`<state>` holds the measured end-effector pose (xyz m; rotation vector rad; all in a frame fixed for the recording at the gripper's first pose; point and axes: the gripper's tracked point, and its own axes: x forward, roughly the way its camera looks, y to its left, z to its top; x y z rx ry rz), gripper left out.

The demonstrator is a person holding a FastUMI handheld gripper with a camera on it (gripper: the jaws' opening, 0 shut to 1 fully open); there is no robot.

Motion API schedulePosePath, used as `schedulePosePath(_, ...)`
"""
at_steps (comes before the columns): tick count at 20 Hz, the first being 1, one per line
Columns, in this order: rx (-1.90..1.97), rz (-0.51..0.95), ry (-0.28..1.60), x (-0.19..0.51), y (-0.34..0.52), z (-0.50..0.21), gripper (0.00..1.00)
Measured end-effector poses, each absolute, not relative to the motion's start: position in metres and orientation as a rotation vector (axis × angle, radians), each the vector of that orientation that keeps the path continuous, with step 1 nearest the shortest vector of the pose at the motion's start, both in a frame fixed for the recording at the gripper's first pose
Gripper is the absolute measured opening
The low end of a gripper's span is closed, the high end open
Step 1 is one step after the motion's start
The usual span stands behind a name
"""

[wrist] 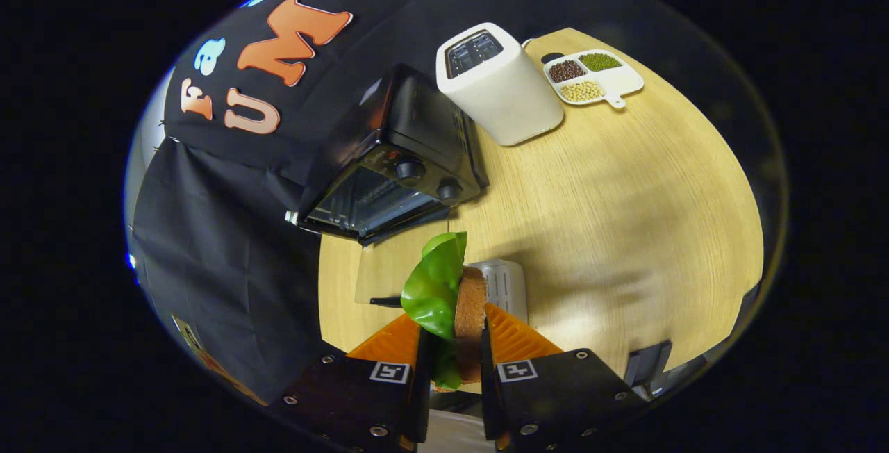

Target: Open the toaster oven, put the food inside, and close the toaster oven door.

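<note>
Your gripper was closed narrowly on the sandwich, one finger pressing each side, so the food stood on edge between them. You could see a brown bread slice facing one finger and a green lettuce leaf bulging out toward the other; the lower part of the sandwich was hidden between the fingers, and any second slice could not be made out. Just beyond the food a small pale object lay on the wooden table, half covered by the bread, too hidden to name. Ahead of the fingers sat the black toaster oven, its door open and its rack visible inside, two knobs on the front panel. Beside it stood a white pop-up toaster, and farther back a divided white dish held three kinds of beans.
</note>
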<state>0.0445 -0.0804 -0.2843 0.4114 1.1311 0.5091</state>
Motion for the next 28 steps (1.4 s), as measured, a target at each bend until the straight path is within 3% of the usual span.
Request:
schedulePosePath(9, 0.684, 0.468, 0.976, 0.03, 0.018, -0.247, 0.31)
schedulePosePath(17, 0.909, 0.367, 0.848, 0.037, 0.1, -0.28, 0.32)
schedulePosePath(28, 1.124, 0.189, 0.689, 0.093, 0.126, -0.327, 0.31)
